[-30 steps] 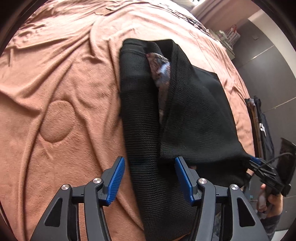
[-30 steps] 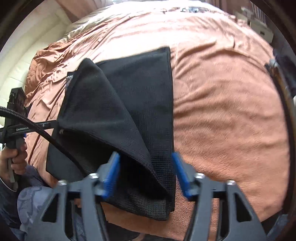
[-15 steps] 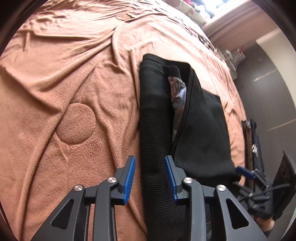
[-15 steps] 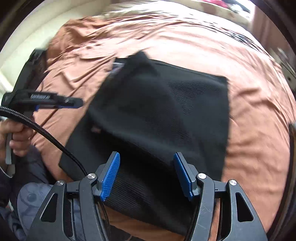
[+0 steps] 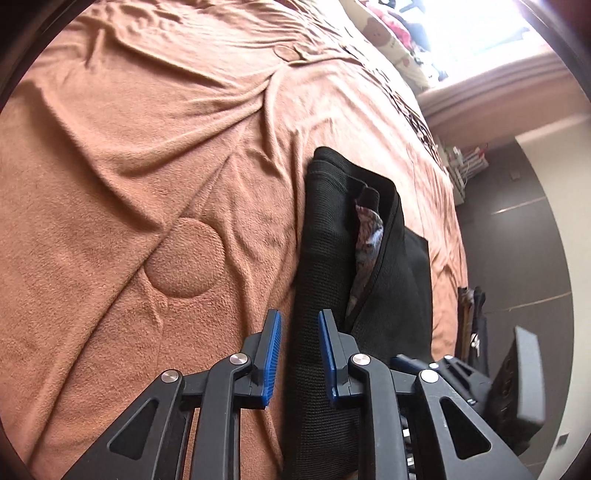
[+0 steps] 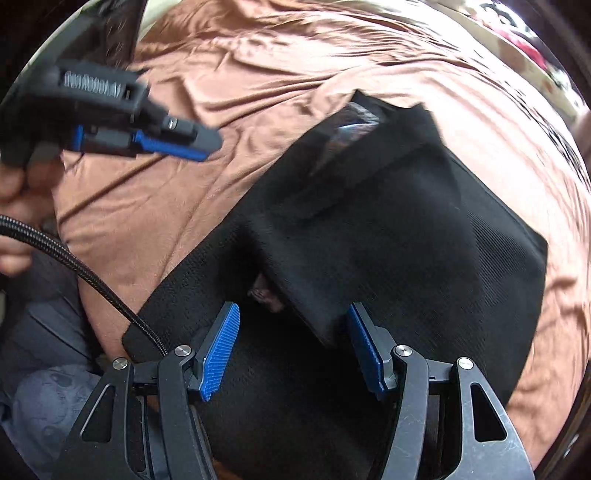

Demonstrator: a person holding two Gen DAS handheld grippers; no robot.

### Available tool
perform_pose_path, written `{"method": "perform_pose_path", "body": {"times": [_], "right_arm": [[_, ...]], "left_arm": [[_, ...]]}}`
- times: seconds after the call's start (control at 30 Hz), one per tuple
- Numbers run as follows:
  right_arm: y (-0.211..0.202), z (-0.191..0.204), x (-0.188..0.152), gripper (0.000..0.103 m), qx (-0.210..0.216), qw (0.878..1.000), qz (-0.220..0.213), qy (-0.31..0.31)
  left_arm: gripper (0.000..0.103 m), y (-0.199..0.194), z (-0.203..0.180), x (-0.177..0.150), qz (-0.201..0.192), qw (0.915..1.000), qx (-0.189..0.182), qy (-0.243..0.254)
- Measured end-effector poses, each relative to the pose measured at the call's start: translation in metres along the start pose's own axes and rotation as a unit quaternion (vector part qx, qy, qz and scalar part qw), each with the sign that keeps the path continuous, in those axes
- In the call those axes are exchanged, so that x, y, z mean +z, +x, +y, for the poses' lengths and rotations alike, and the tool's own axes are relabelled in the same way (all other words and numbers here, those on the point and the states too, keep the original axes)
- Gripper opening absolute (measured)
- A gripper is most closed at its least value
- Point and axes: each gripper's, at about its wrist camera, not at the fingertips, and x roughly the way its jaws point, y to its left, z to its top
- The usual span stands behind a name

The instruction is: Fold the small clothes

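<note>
A black knit garment (image 5: pixel 321 258) lies on the brown bedspread (image 5: pixel 147 166), partly folded lengthwise, with a patterned piece (image 5: pixel 365 236) showing inside its fold. My left gripper (image 5: pixel 300 354) hovers over the garment's left edge. Its jaws are closing to a narrow gap and press on nothing. From the right wrist, the left gripper (image 6: pixel 177 147) floats above bare bedspread (image 6: pixel 258 74), beside the garment (image 6: pixel 443 258). My right gripper (image 6: pixel 291 343) stands open above the garment's near end. The corner of a folded-over flap (image 6: pixel 325 325) lies between its pads, ungripped.
A person's hand (image 6: pixel 14 192) holds the left gripper, and a braided cable (image 6: pixel 74 266) runs down from it. Pillows (image 5: pixel 391 29) sit at the bed's far end by a bright window. The dark floor (image 5: pixel 517 240) and a rack (image 5: pixel 469 162) lie beyond the bed's right side.
The left jaws have narrowed, and that gripper has shifted left toward the garment's edge. The right gripper swung and rolled across the garment. The raised flap has come down onto it.
</note>
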Motion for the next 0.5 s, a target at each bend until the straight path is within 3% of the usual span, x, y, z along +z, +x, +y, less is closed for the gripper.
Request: {"method": "perform_pose_path", "body": {"times": [0.07,0.13,0.2,0.23,0.5], "right_arm": [[0.01,0.003,0.004,0.058,-0.016,1.0,0.003,-0.01],[0.013,0.005,0.007,0.048,-0.027,1.0,-0.006,-0.016],[0.01,0.003,0.008,0.016,-0.035,0.999,-0.018,-0.014],[0.006,0.001,0.008,0.011,-0.025,0.999,-0.025,-0.005],[-0.027,-0.022,0.006,0.007,-0.035,0.996,-0.075,0.04]], "left_arm": [[0.023,-0.001,0.003,0.001,0.002,0.9999,-0.007,-0.007],[0.023,-0.001,0.004,0.001,0.004,0.9999,-0.01,-0.009],[0.023,-0.001,0.002,0.001,0.006,0.9999,-0.013,-0.007],[0.023,0.0,0.001,0.0,0.008,0.9998,-0.016,-0.005],[0.023,0.004,-0.007,-0.002,0.011,0.9998,-0.009,0.011]]}}
